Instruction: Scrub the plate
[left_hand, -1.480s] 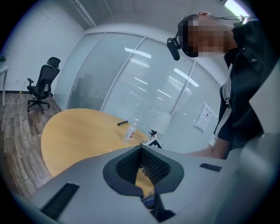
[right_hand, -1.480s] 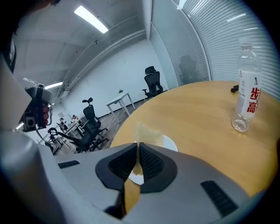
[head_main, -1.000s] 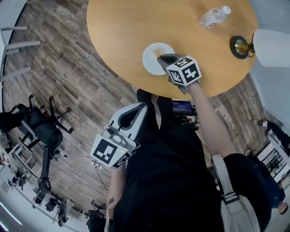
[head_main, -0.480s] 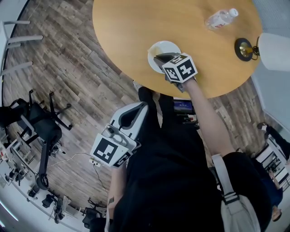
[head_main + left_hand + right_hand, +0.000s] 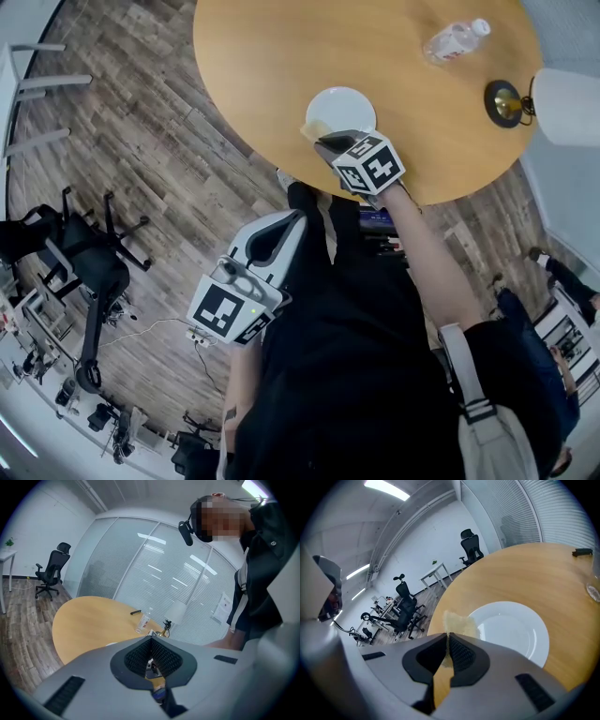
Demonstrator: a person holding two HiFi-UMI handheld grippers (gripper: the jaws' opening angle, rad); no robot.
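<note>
A white plate (image 5: 343, 105) lies near the front edge of the round wooden table (image 5: 272, 56). My right gripper (image 5: 323, 139) is shut on a thin yellowish sponge (image 5: 314, 128), which sits at the plate's near-left rim. In the right gripper view the sponge (image 5: 458, 623) sticks out of the shut jaws (image 5: 448, 641) and overlaps the left edge of the plate (image 5: 515, 630), whose face looks bare and white. My left gripper (image 5: 292, 220) hangs low beside the person's body, off the table, shut with nothing in it (image 5: 151, 645).
A water bottle (image 5: 456, 39) lies at the table's far right, with a lamp base (image 5: 502, 99) and white shade (image 5: 567, 105) beside it. A small dark object (image 5: 582, 552) rests farther back on the table. Office chairs (image 5: 80, 258) stand on the wood floor to the left.
My right gripper has drawn the sponge back from the middle of the plate to its near-left rim, uncovering most of the plate. The left gripper has stayed put.
</note>
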